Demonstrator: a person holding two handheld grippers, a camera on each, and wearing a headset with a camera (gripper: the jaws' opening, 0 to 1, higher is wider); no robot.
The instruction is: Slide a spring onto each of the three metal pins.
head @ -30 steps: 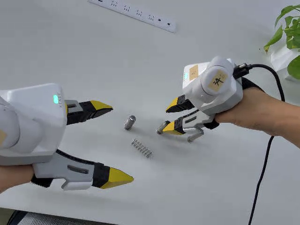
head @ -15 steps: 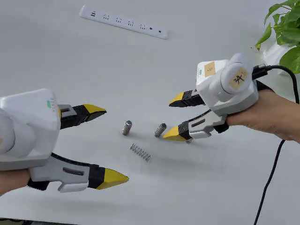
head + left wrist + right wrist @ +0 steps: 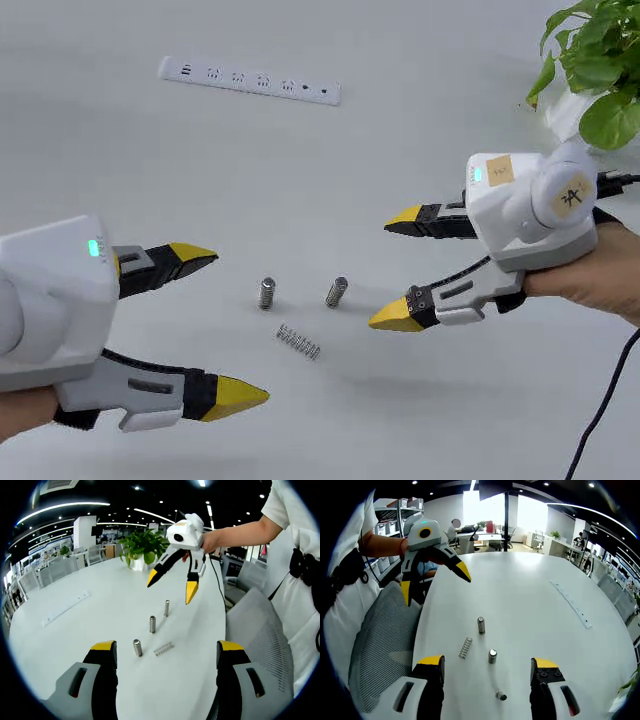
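Observation:
Two short metal pins, each with a spring on it, stand upright on the white table: one pin (image 3: 267, 292) to the left and another pin (image 3: 337, 291) to its right. A loose spring (image 3: 298, 341) lies flat just in front of them. In the left gripper view a thinner, bare-looking third pin (image 3: 166, 607) stands beyond the two sprung ones, under the right gripper (image 3: 169, 594). My left gripper (image 3: 240, 325) is open and empty at the near left. My right gripper (image 3: 380, 275) is open and empty, hovering just right of the pins.
A white power strip (image 3: 250, 80) lies at the far side of the table. A potted plant (image 3: 590, 70) stands at the far right. A black cable (image 3: 605, 420) trails from the right hand. A grey mesh chair (image 3: 380, 645) sits beside the table edge.
My right gripper has drawn back to the right and upward, away from the right-hand sprung pin, its jaws now wider. The left gripper has barely moved. The head camera has shifted.

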